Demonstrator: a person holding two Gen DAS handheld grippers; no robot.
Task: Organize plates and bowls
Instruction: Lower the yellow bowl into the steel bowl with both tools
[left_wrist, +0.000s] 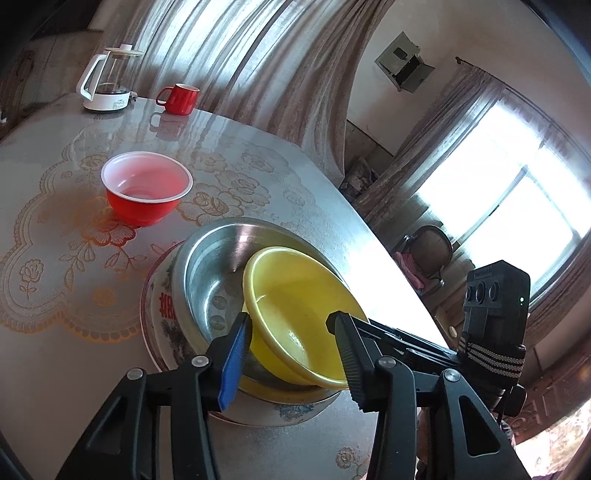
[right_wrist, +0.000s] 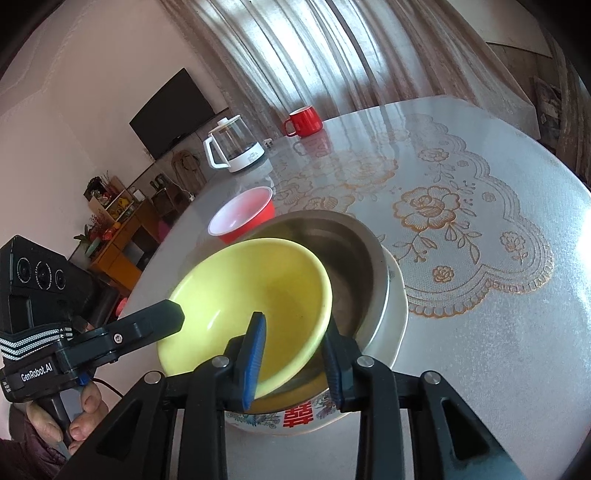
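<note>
A yellow bowl (left_wrist: 295, 310) sits tilted inside a steel bowl (left_wrist: 210, 273), which rests in a white enamel plate (left_wrist: 162, 321) with red characters. My left gripper (left_wrist: 291, 325) is open, its jaws either side of the yellow bowl's near rim. My right gripper (right_wrist: 295, 354) has its jaws around the yellow bowl's rim (right_wrist: 314, 332), one inside and one outside; they look open, not pressing. The steel bowl (right_wrist: 354, 266) and plate (right_wrist: 399, 314) also show in the right wrist view. A red bowl (left_wrist: 147, 188) with a white inside stands apart on the table.
A round glass-topped table (left_wrist: 55, 369) with a lace mat carries a red mug (left_wrist: 181, 98) and a white kettle (left_wrist: 107, 83) at the far side. The table edge runs close beside the stack. A chair (left_wrist: 428, 254) stands beyond it.
</note>
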